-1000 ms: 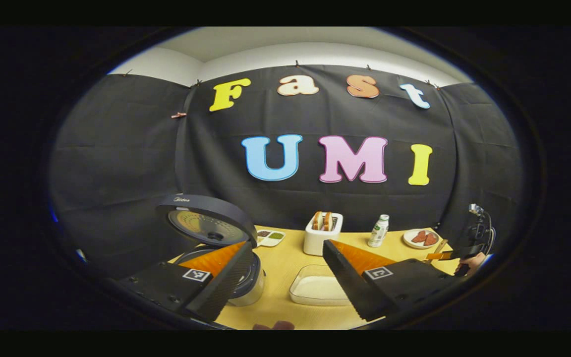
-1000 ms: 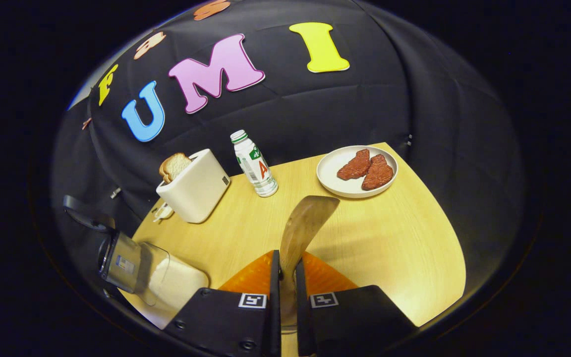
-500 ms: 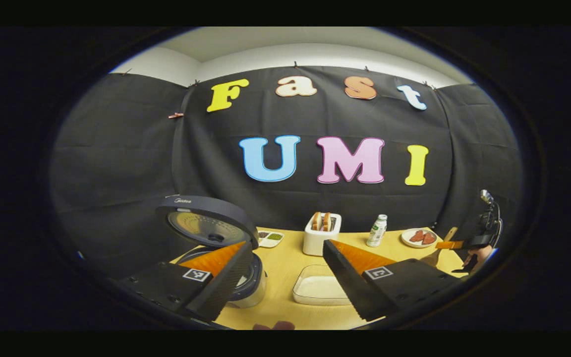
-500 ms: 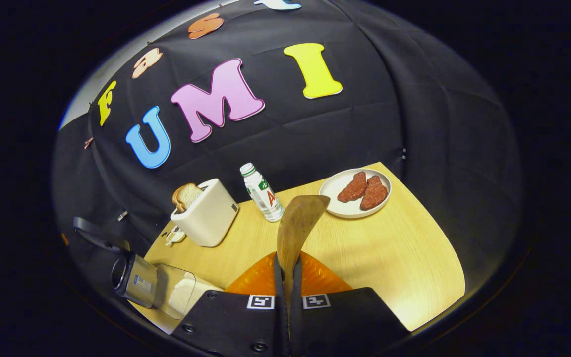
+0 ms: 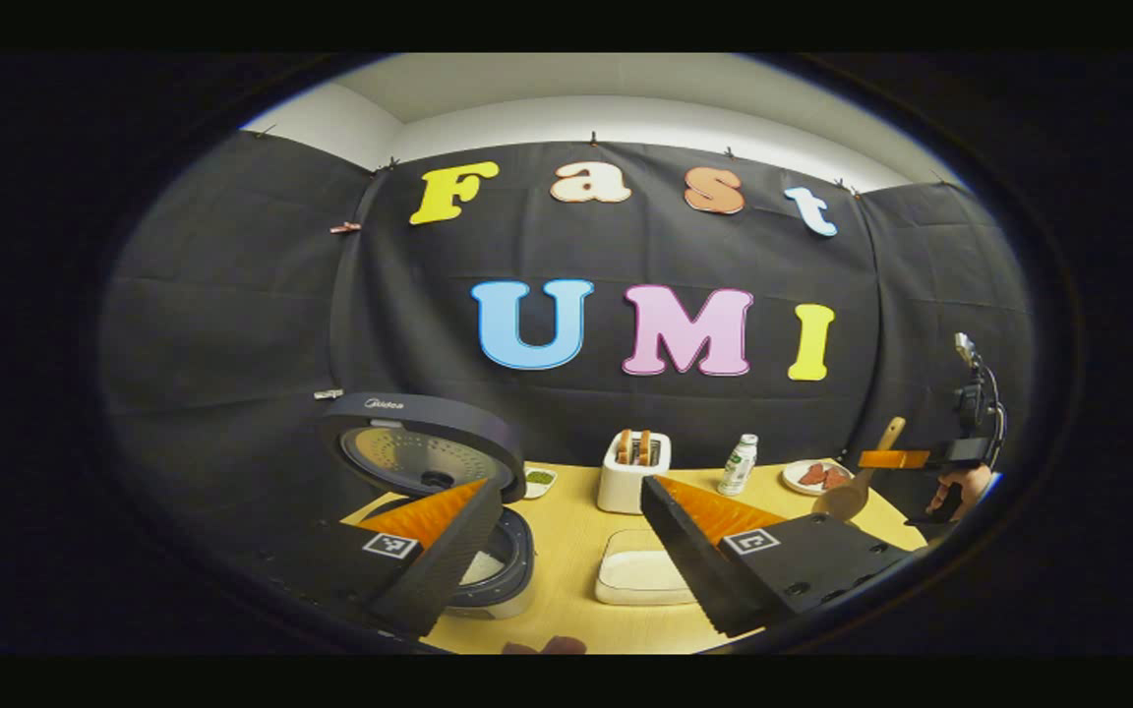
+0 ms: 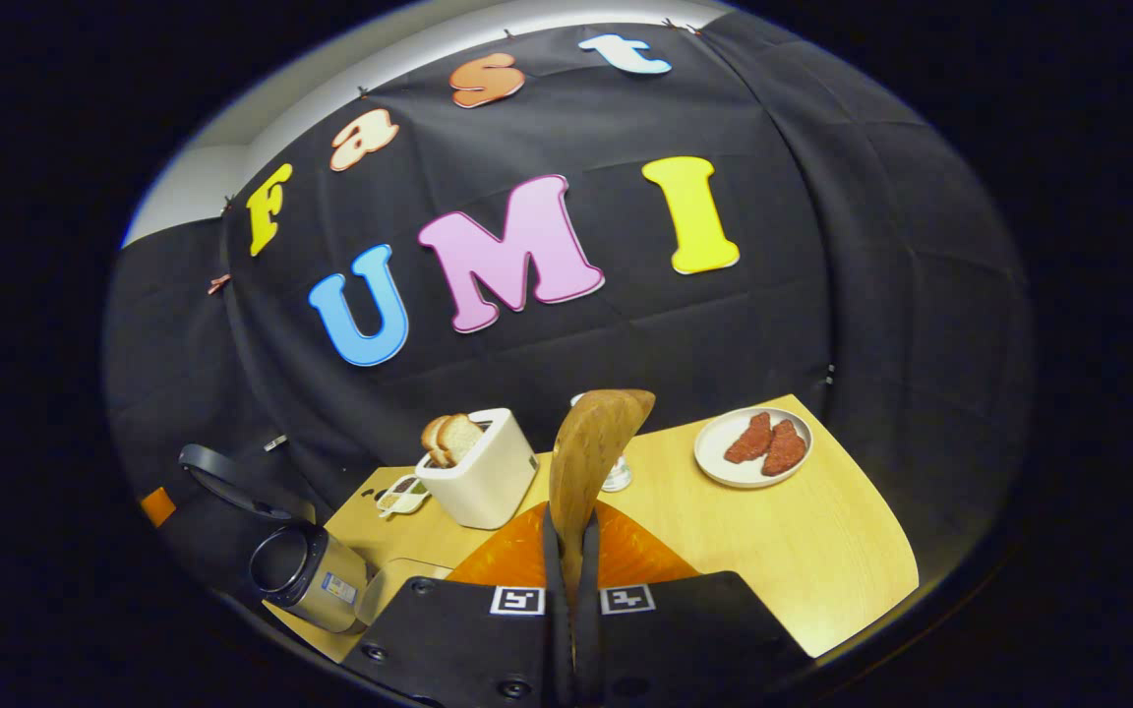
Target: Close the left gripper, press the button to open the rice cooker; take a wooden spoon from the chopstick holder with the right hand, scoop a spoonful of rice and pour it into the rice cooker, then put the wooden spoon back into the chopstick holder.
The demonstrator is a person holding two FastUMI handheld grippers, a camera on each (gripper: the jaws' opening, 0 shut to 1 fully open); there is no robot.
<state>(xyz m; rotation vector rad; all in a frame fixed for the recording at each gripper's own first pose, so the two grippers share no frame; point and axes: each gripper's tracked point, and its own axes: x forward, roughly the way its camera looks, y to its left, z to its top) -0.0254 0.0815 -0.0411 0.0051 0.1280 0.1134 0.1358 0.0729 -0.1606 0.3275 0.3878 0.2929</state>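
The right gripper (image 6: 567, 551) stood clamped on the brown wooden spoon (image 6: 588, 454), bowl raised ahead of its fingers; the left gripper (image 5: 571, 560) gaped beside the open dark-lidded rice cooker (image 5: 429, 454).

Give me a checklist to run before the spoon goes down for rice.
1. Cooker lid open: ok.
2. Right gripper shut on the spoon: ok.
3. Rice in the tray: ok, white fill visible.
4. Left gripper out of the way: not ok, open with its fingers straddling the tray.
5. Spoon bowl empty: cannot tell.
6. Toaster clear of the tray: ok.
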